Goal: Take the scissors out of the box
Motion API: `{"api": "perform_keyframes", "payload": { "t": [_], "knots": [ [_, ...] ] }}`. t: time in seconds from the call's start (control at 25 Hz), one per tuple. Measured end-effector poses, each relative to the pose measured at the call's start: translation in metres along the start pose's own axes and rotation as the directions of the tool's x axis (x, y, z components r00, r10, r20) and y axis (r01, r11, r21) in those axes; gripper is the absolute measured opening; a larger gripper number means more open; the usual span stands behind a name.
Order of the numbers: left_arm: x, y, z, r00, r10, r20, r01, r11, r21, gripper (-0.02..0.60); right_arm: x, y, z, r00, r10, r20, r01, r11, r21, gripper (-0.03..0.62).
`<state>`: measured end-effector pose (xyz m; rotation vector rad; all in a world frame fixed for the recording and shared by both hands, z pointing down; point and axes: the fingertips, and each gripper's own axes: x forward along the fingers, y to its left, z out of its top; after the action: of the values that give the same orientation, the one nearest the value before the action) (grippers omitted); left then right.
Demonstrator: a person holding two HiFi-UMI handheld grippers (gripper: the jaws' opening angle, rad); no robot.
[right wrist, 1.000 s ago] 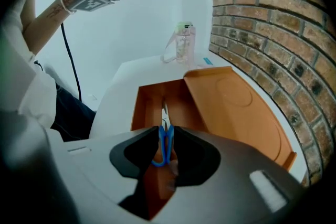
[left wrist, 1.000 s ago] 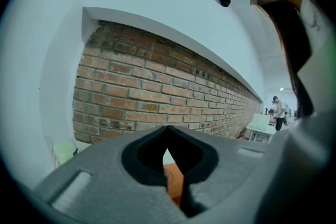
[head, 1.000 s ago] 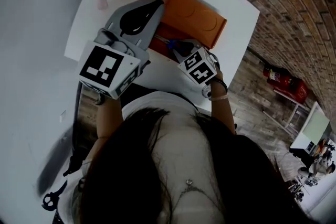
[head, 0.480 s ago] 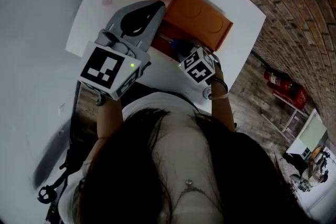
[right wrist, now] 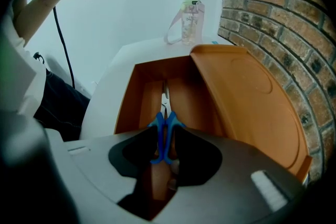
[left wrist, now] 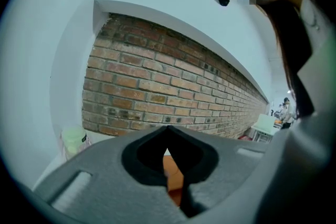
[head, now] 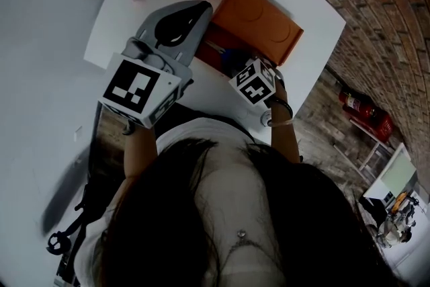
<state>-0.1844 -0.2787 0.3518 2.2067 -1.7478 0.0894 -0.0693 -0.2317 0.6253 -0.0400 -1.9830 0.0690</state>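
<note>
None of the lifting is done yet. The scissors lie on the floor of the orange box, which sits on the white worktop. Their blue handles are nearest the person and their blades run toward the far end. The lid is already swung back to the right, so the way in is clear.

The right tongs point steeply down into the box. Their jaws have just been opening and now stand wide, with the blue handles between them, and the pads do not appear to press on the handles. The left tongs hang above the worktop just left of the box, closed on nothing.

By my reading the approach is nearly finished. Closing on the handles, lifting the scissors over the wall and setting them down outside are all left to do.
</note>
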Motion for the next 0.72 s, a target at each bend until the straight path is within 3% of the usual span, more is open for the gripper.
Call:
{"api": "perform_keyframes", "payload": {
  "t": [0.72],
  "knots": [
    [0.0041, -0.0055, -0.0013, 1.000, -0.027, -0.001, 0.027, 1.000, 0.015, 0.000, 0.0093, 0.0004, -0.0051, 0.997, -0.034, -0.063, 0.033, 0.999, -0.020, 0.109]
  ]
}}
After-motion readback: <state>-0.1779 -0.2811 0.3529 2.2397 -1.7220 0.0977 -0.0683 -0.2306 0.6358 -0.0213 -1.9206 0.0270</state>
